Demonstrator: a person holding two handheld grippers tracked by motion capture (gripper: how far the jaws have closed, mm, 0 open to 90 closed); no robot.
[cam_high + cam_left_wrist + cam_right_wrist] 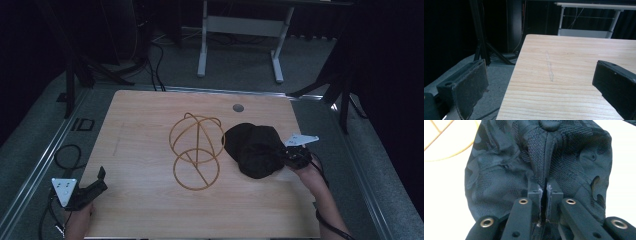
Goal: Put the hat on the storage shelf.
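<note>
1. Fingers: your right gripper pinches a fold of the black cap; your left gripper is spread, empty.
2. Cap lies just right of the wire frame.
3. Likely soft, light; grip the seam ridge.

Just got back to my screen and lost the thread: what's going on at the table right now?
The right gripper has its fingers pinched shut on a fold of the black cap, which lies on the wooden table beside a wire stand. The left gripper waits open at the table's near left corner, holding nothing.
</note>
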